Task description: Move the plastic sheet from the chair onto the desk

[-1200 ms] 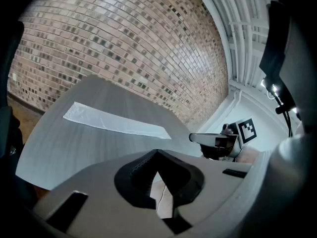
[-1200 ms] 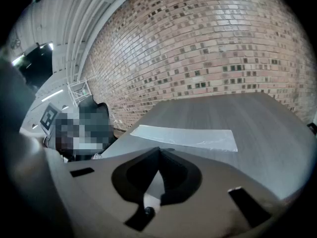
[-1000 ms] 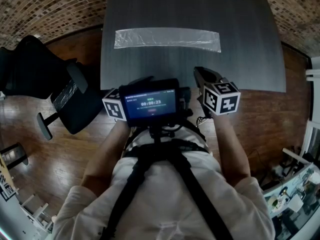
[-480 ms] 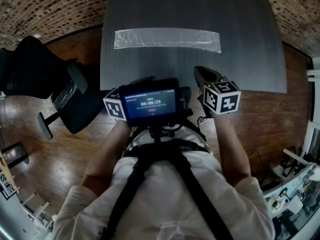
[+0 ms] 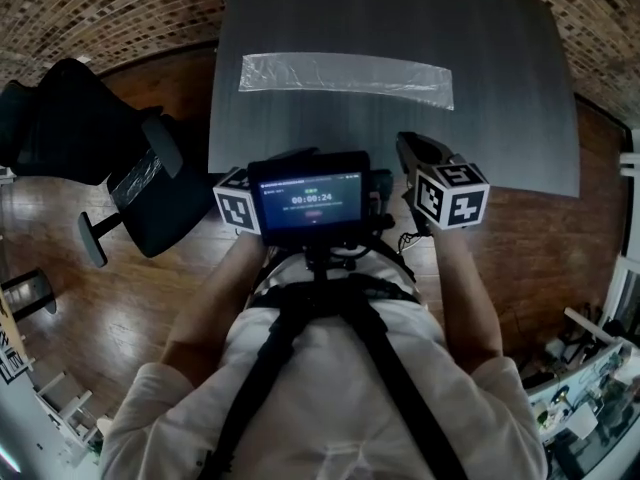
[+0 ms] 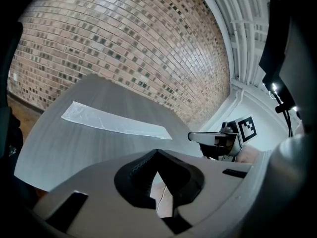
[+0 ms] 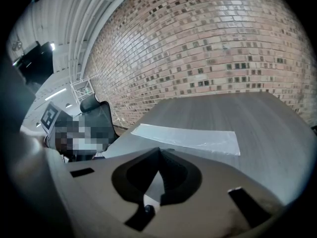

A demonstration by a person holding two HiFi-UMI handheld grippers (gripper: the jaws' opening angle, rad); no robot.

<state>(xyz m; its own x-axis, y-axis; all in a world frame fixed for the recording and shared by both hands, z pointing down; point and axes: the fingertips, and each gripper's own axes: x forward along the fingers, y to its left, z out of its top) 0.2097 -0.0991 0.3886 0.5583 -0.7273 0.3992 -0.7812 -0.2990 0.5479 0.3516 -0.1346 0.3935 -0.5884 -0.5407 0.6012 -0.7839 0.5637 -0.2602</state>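
Observation:
A long clear plastic sheet (image 5: 345, 76) lies flat across the dark grey desk (image 5: 500, 138); it also shows in the left gripper view (image 6: 114, 123) and the right gripper view (image 7: 190, 139). The black office chair (image 5: 80, 128) stands left of the desk, with a shiny clear sheet (image 5: 133, 178) on its seat. My left gripper (image 6: 157, 155) is shut and empty, its tip largely hidden behind the chest screen in the head view. My right gripper (image 5: 410, 145) is shut and empty too (image 7: 158, 152). Both hover at the desk's near edge, well short of the sheet.
A chest-mounted screen (image 5: 308, 198) showing a timer sits between the grippers. A brick wall (image 5: 110, 8) runs behind the desk. Wooden floor (image 5: 120, 298) surrounds the chair. Cluttered shelves stand at the far right (image 5: 590, 388).
The head view has shifted slightly, so desk and chair sit a little further right in the picture. Both grippers stay shut in the same place.

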